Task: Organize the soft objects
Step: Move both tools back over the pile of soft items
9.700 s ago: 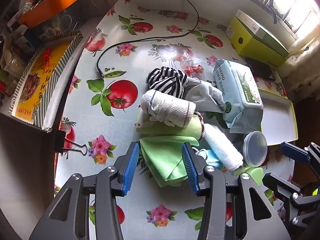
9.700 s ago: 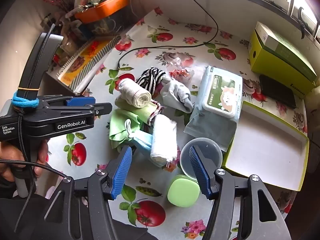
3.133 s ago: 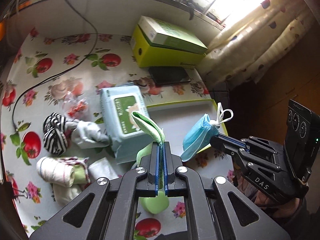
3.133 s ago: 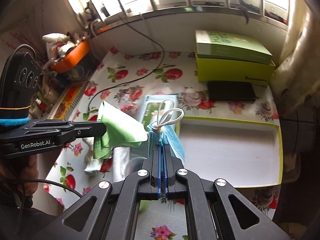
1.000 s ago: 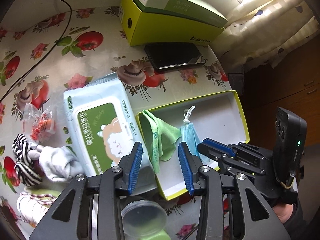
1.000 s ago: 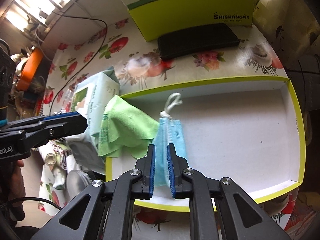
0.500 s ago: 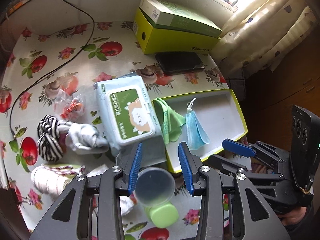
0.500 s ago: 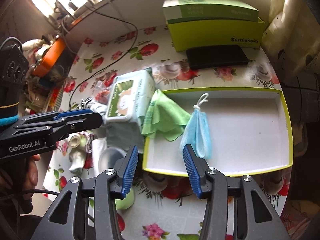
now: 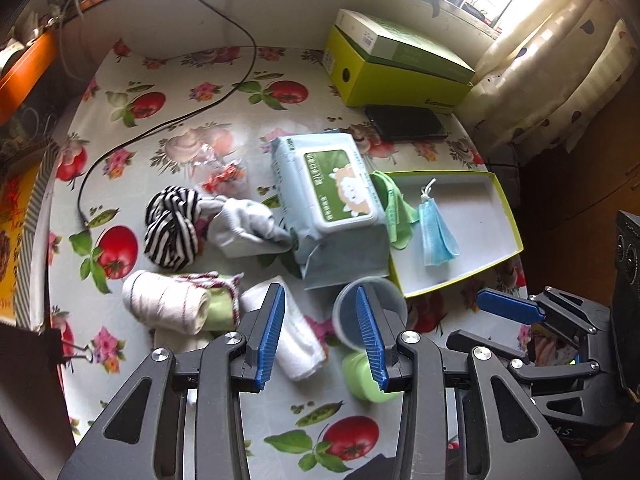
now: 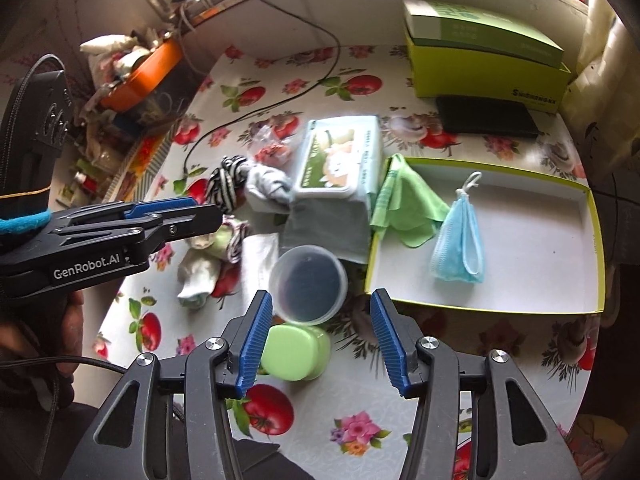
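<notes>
A green cloth [image 10: 408, 206] and a blue face mask [image 10: 458, 240] lie in the white box lid with a yellow-green rim [image 10: 520, 307]; both show in the left wrist view too, the cloth [image 9: 398, 216] and the mask [image 9: 436, 236]. On the table lie a striped sock bundle [image 9: 170, 226], a grey sock [image 9: 244, 226], a rolled white-and-red cloth [image 9: 166, 306] and a rolled white towel [image 9: 296, 344]. My left gripper [image 9: 320, 332] is open above the white towel. My right gripper [image 10: 320, 336] is open and empty above a clear tub.
A wet-wipes pack [image 9: 332, 196] lies beside the lid. A clear plastic tub [image 10: 308, 284] and a green soap case [image 10: 296, 352] sit near the front. A yellow-green box [image 10: 484, 56], a black phone [image 10: 486, 120] and a black cable [image 9: 168, 124] are at the back.
Both grippers have pulled back from the lid toward the near side of the table, both still open. The green cloth and the mask stay in the lid.
</notes>
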Motion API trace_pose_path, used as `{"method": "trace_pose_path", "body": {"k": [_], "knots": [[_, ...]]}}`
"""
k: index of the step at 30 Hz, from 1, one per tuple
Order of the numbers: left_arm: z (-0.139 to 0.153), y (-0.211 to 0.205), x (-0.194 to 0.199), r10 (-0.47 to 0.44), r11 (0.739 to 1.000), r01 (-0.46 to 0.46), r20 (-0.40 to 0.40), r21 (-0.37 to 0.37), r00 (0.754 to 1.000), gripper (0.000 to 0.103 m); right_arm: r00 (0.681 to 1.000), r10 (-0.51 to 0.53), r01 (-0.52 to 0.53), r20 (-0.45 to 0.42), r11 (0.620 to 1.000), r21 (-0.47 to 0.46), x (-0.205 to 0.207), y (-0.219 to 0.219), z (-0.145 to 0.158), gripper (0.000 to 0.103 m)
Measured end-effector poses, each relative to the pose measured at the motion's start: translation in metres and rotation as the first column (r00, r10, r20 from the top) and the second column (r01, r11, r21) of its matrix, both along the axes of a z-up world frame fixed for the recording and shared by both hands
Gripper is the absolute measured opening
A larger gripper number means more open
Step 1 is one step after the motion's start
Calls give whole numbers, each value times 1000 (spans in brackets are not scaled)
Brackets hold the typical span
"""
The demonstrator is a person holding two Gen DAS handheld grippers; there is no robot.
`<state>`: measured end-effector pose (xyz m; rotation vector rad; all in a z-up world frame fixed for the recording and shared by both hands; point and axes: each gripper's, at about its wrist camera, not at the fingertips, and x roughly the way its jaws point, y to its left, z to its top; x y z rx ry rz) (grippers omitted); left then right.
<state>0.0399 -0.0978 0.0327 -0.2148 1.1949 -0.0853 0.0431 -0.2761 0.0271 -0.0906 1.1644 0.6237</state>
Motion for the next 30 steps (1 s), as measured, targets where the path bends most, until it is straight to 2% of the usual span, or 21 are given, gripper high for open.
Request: {"method": "trace_pose_path", "body": {"k": [16,30], "knots": [[-2,36,-29,92,996,-92,-2,-15,996,39,995,103,-103,0,994,-33,-16,39,5,51],[-11,51,-31,119,993,-120,-26,-22,993,39,992,125,-125,-3,991,-42,-16,52,2,51]]}}
